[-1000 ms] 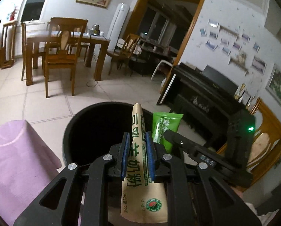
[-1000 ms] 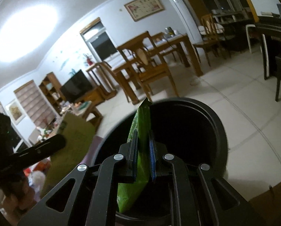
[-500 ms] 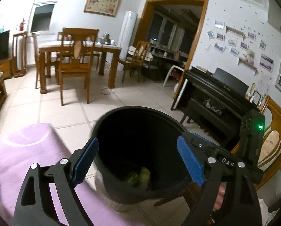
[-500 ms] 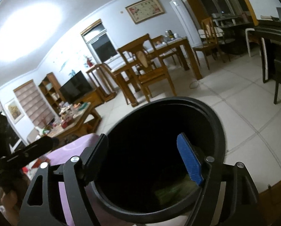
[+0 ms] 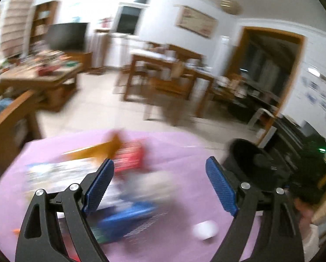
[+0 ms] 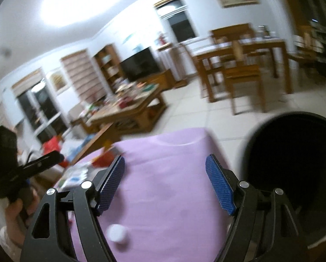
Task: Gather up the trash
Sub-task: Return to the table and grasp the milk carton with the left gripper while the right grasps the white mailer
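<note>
My left gripper (image 5: 159,185) is open and empty above the purple tablecloth (image 5: 176,150). Blurred trash lies under it: a red packet (image 5: 130,159), an orange-brown wrapper (image 5: 93,152), a blue packet (image 5: 123,218) and a small white round thing (image 5: 205,230). The black trash bin (image 5: 252,166) stands off the table's right edge. My right gripper (image 6: 165,185) is open and empty over the tablecloth (image 6: 169,170), with the bin (image 6: 289,163) at its right. The white round thing (image 6: 117,233) lies below it, and packets (image 6: 75,174) lie at the left.
A cluttered wooden coffee table (image 6: 128,109) stands beyond the purple table. A dining table with chairs (image 6: 239,61) is further back on the tiled floor. A wooden chair back (image 5: 7,118) rises at the left. A dark piano (image 5: 294,126) is at the right.
Both grippers let their packets drop into the bin, opened, and swung left away from the bin to over the purple table. The views are motion-blurred.
</note>
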The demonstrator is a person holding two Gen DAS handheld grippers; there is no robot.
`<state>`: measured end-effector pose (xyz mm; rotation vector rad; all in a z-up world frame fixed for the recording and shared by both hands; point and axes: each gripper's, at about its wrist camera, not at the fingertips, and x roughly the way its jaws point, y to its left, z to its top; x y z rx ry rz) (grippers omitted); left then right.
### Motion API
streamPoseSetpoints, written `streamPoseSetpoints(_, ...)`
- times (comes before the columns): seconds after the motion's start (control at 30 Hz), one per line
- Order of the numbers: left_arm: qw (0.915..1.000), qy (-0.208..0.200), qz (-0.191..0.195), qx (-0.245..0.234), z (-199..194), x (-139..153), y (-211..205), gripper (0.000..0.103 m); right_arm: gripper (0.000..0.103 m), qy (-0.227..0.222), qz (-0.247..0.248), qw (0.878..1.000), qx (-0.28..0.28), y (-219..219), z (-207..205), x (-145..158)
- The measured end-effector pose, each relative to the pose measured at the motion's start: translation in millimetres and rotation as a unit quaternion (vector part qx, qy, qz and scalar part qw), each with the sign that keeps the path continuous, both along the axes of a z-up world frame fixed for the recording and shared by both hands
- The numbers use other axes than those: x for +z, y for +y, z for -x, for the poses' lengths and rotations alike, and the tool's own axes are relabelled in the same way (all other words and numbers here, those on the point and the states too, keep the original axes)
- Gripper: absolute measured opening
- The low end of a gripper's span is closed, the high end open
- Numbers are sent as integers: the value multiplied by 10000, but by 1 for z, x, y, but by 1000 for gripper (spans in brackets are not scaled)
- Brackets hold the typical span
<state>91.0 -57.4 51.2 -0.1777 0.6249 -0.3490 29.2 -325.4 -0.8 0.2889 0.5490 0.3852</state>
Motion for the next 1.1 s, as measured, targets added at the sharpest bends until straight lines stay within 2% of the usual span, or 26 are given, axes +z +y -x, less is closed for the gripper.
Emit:
streamPoseSetpoints(0.13, 9964, 406, -146, 728, -7, -13, 71, 84, 76, 160, 193, 9966, 783, 81, -20, 17)
streamPoseSetpoints(0.23, 9927, 700, -56, 976, -11, -27, 100, 84, 76, 307, 456, 9885, 1410, 149, -36, 27)
streamPoseSetpoints(0.3, 9917, 721, 105, 1059, -10, -31, 116, 84, 76, 435, 700, 9808, 1766, 195, -49, 29)
streamPoseSetpoints(0.37, 9909, 740, 217, 1100, -10, -35, 125, 84, 85, 526, 1021, 9755, 1876, 230, -62, 26)
streamPoseSetpoints(0.47, 9912, 825, 201, 1017, -11, -45, 130, 84, 85, 791, 1499, 9678, 1861, 274, -91, 10)
streamPoseSetpoints(0.6, 9917, 911, 122, 903, -5, -61, 137, 85, 85, 1187, 1989, 9538, 1914, 311, -118, -19)
streamPoseSetpoints(0.67, 9915, 965, 121, 865, -3, -71, 143, 85, 85, 1255, 2066, 9499, 1981, 322, -123, -29)
streamPoseSetpoints(0.7, 9914, 988, 118, 847, -3, -72, 143, 85, 82, 1318, 1982, 9492, 2060, 324, -124, -31)
streamPoseSetpoints(0.73, 9914, 1007, 110, 827, -3, -75, 144, 85, 70, 1300, 1954, 9494, 2087, 327, -125, -33)
streamPoseSetpoints(0.8, 9914, 1026, 79, 814, -3, -78, 143, 85, 55, 1240, 2030, 9486, 2086, 325, -125, -30)
streamPoseSetpoints(0.83, 9913, 1045, 52, 800, -4, -80, 142, 85, 37, 1159, 2076, 9496, 2042, 329, -122, -30)
streamPoseSetpoints(0.87, 9913, 1053, 39, 787, -3, -82, 141, 85, 24, 1071, 2087, 9508, 2025, 326, -120, -26)
streamPoseSetpoints(0.9, 9913, 1060, 33, 775, -3, -82, 139, 85, 19, 1048, 1969, 9529, 2056, 321, -117, -26)
streamPoseSetpoints(0.93, 9915, 1061, 22, 757, -3, -82, 137, 85, 4, 1030, 1836, 9556, 2061, 318, -116, -25)
streamPoseSetpoints(1.1, 9914, 1101, -241, 657, -9, -83, 117, 85, 2, 793, 1196, 9687, 2025, 282, -98, -11)
